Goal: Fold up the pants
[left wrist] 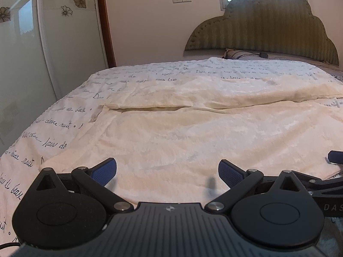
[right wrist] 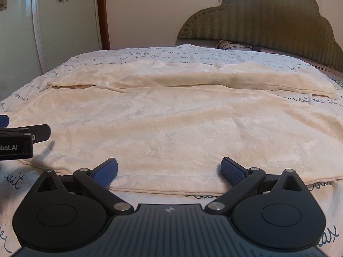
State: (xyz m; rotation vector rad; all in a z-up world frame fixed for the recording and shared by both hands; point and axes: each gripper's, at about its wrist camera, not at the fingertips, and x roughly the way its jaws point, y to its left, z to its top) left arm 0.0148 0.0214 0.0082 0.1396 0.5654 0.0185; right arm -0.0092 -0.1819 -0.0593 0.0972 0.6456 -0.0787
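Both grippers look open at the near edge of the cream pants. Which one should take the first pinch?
Probably the right gripper: the pants' near hem lies squarely between its open fingers. The left gripper hovers over the fabric, hem hidden beneath it.

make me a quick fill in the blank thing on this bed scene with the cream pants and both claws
1. The cream pants lie spread on a bedspread printed with dark ____.
2. Both the left claw and the right claw have their jaws ____.
3. The pads on the claw fingers are coloured ____.
4. At the far end of the bed stands a green ____.

Missing words: handwriting; open; blue; headboard
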